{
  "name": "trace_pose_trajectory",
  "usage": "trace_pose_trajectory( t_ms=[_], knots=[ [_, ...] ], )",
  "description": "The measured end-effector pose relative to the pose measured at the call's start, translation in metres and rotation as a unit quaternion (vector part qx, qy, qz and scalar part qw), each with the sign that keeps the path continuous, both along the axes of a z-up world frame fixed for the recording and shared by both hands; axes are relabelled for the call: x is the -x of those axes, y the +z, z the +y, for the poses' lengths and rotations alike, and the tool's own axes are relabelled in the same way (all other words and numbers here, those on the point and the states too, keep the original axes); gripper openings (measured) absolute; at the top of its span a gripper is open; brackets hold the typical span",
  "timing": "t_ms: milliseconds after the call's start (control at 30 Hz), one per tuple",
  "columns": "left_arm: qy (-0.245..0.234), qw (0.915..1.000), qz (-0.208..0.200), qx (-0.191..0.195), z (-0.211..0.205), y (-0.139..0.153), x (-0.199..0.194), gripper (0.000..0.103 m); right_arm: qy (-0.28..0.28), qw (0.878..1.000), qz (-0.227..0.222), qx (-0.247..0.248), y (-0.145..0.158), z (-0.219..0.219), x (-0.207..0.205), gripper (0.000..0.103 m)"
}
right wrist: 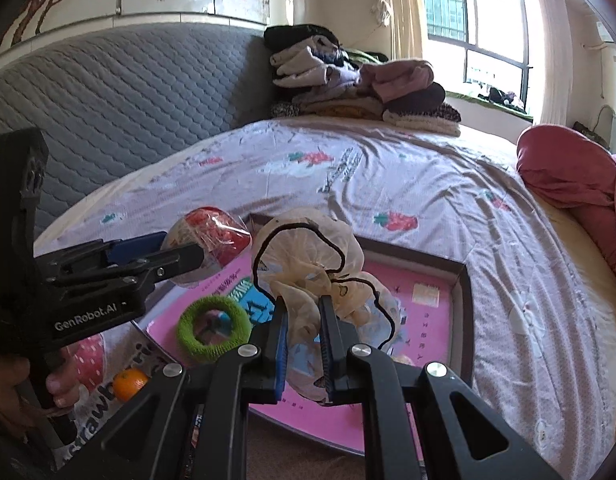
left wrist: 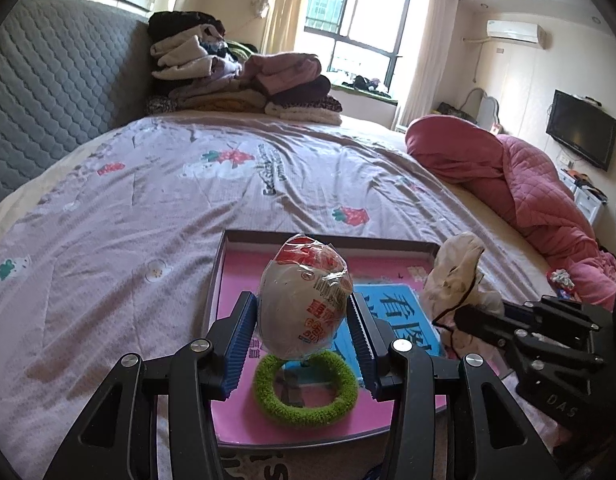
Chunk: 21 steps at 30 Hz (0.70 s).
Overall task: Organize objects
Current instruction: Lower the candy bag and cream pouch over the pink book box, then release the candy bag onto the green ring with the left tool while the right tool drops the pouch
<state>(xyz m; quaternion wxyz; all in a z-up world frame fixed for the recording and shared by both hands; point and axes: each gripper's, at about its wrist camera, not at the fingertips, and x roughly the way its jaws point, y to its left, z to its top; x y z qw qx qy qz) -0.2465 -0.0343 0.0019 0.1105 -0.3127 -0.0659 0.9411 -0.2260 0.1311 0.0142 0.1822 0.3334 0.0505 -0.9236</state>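
**Both loads hanging right over the tray**

Left gripper (left wrist: 304,320) fingers clamp the wrapped egg-shaped snack (left wrist: 304,296), directly above the green ring (left wrist: 306,390) in the pink tray (left wrist: 387,243). Right gripper (right wrist: 302,344) pinches the crumpled bag (right wrist: 308,248), further right. So: straight down.

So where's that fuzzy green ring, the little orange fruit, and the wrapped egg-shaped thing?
Green ring (left wrist: 306,416): left wrist view, on its fuzzy front band.
Orange fruit (right wrist: 130,385): right wrist view, on its visible peel.
Wrapped egg-shaped thing (left wrist: 304,300): left wrist view, on the middle of its wrapper, between the left claw's fingers.
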Motion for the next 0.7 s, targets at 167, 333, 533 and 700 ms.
trace_pose_trajectory(
  t_ms=[167, 333, 533, 700],
  knots=[
    [-0.004, 0.9999, -0.01, 0.003, 0.003, -0.008, 0.001, 0.048, 0.002, 1.0, -0.024, -0.014, -0.015, -0.002, 0.005, 0.014],
    [-0.007, 0.9998, -0.019, 0.006, 0.005, -0.016, 0.0, 0.048, 0.0, 0.999, -0.044, -0.028, -0.027, -0.003, 0.008, 0.014],
    [-0.012, 0.9995, -0.029, 0.008, 0.008, -0.024, -0.002, 0.048, -0.001, 0.997, -0.062, -0.046, -0.036, -0.004, 0.009, 0.014],
    [-0.014, 0.9989, -0.044, 0.001, 0.005, -0.032, -0.002, 0.048, 0.001, 0.996, -0.076, -0.05, -0.044, -0.005, 0.01, 0.014]
  ],
)
